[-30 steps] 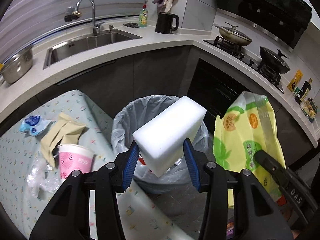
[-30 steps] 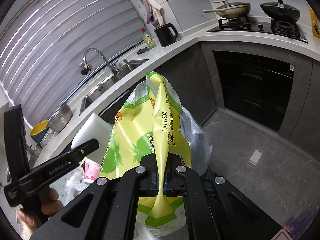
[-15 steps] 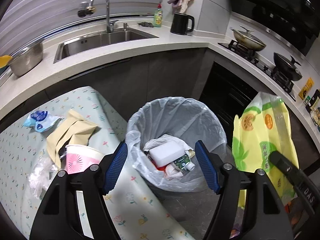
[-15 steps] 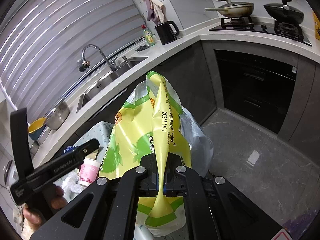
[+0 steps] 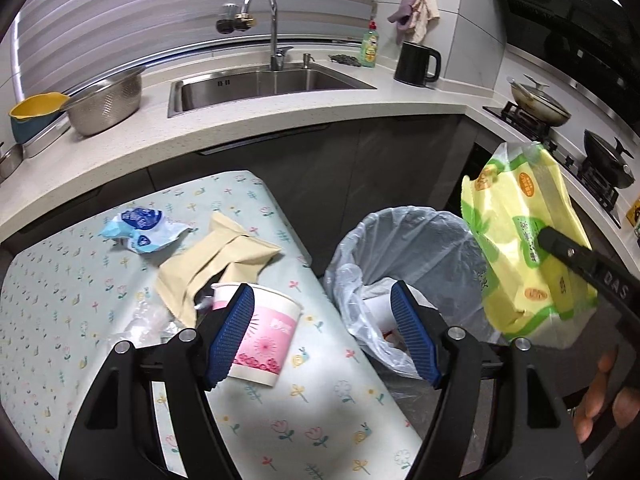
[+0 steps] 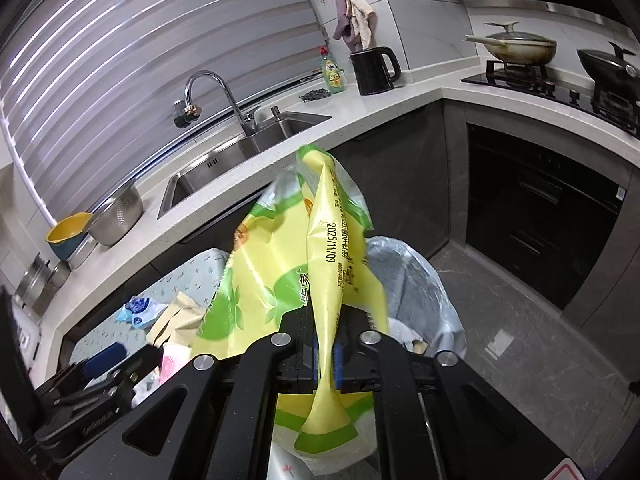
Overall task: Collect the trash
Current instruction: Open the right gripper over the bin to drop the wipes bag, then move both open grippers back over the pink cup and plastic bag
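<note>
My left gripper [image 5: 320,292] hangs over the table's edge beside the lined trash bin [image 5: 400,216], its jaws opening with nothing held between them. Its left finger overlaps a pink paper cup [image 5: 264,336] lying on the table. Behind the cup lie a beige paper bag [image 5: 216,256], a blue and white wrapper [image 5: 140,228] and clear plastic film [image 5: 148,320]. My right gripper [image 6: 328,344] pinches a yellow and green plastic bag [image 6: 320,264] above the bin [image 6: 416,280]. Its jaws are opening, with the bag's fold still between the pads.
The flowered tablecloth [image 5: 300,420] covers a low table left of the bin. Behind runs a white counter with a sink [image 5: 264,84], a steel colander [image 5: 108,100], a black kettle [image 5: 416,64] and a stove with pans [image 6: 516,48]. Grey floor [image 6: 520,344] lies right of the bin.
The left gripper let go of the white foam block, which fell into the bin, then swung left toward the cup. The right gripper carried the yellow bag over the bin; the bag has tilted.
</note>
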### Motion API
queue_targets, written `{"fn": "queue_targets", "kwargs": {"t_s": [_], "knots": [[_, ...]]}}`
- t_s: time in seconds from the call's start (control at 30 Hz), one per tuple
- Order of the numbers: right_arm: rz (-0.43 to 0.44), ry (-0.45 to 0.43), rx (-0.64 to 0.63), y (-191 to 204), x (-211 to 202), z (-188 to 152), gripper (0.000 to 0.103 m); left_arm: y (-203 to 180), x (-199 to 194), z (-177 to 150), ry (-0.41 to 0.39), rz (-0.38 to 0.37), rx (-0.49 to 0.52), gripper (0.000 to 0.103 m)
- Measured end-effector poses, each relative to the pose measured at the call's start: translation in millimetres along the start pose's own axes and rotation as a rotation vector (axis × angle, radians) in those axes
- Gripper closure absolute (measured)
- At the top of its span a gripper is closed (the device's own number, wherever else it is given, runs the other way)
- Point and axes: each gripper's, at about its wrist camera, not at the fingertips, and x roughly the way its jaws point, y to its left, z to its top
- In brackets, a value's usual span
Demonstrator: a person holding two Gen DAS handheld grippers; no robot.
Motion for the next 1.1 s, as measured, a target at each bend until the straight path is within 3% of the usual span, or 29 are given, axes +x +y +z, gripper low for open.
{"fn": "queue_targets", "kwargs": {"t_s": [0.07, 0.17, 0.2, 0.33, 0.8, 1.1], "knots": [[-0.001, 0.001, -0.005, 6.4, 5.5, 5.3, 0.086, 5.0, -1.5, -0.2, -0.007, 0.01, -0.005, 0.029], [-0.02, -0.043, -0.027, 16.9, 2.4, 12.1, 0.058, 12.0, -4.7, -0.7, -0.017, 0.026, -0.008, 0.028], [-0.021, -0.054, -0.037, 21.1, 0.1, 14.1, 0.055, 15.0, -5.7, -0.7, -0.02, 0.03, -0.01, 0.026], [0.01, -0.061, -0.059, 34.2, -8.9, 17.9, 0.055, 25.0, -11.3, -0.7, -0.038, 0.052, -0.028, 0.018], [0.082, -0.05, -0.136, 85.7, -34.3, -4.2, 0.049, 69.0, -33.8, -14.1, -0.049, 0.106, -0.093, 0.014], [0.114, -0.002, -0.16, 112.5, -27.9, -27.3, 0.046, 112.3, -34.7, -34.8, -0.008, 0.148, -0.149, 0.013]]}}
